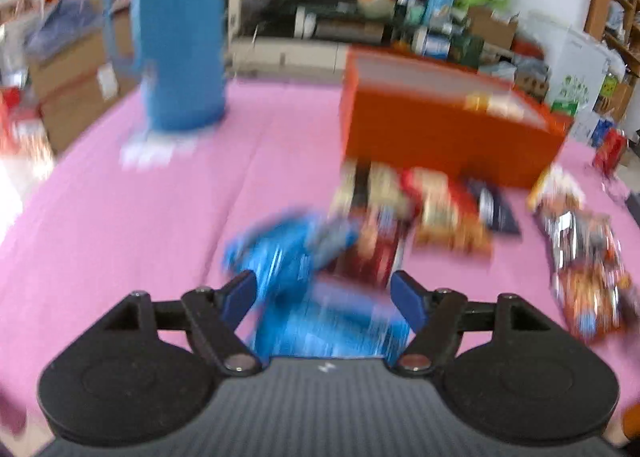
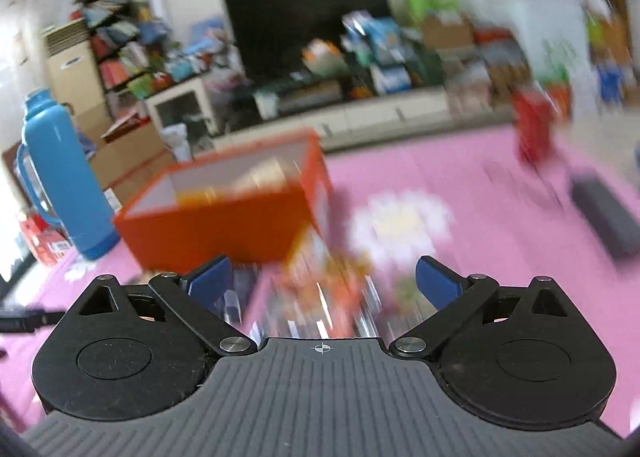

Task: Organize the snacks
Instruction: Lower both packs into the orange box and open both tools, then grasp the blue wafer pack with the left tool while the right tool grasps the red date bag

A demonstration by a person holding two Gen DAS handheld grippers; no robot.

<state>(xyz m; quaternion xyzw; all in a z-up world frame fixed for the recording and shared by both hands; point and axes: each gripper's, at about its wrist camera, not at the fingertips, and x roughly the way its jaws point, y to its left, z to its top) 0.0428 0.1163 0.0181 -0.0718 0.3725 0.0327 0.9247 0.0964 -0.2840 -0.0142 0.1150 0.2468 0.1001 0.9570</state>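
Both views are motion-blurred. An orange box (image 1: 448, 133) stands on the pink tablecloth (image 1: 120, 225), with some packets inside it; it also shows in the right wrist view (image 2: 224, 217). Several snack packets (image 1: 420, 209) lie in front of it, and more (image 1: 588, 269) lie to the right. My left gripper (image 1: 326, 297) is open, with a blue snack packet (image 1: 304, 297) between and under its fingers. My right gripper (image 2: 324, 277) is open, just above an orange and silver snack packet (image 2: 324, 289) beside the box.
A tall blue thermos (image 1: 180, 33) stands at the back left of the table; it also shows in the right wrist view (image 2: 60, 177). A dark flat object (image 2: 608, 217) and a red packet (image 2: 532, 133) sit at the right. Cardboard boxes and a cluttered TV stand lie beyond the table.
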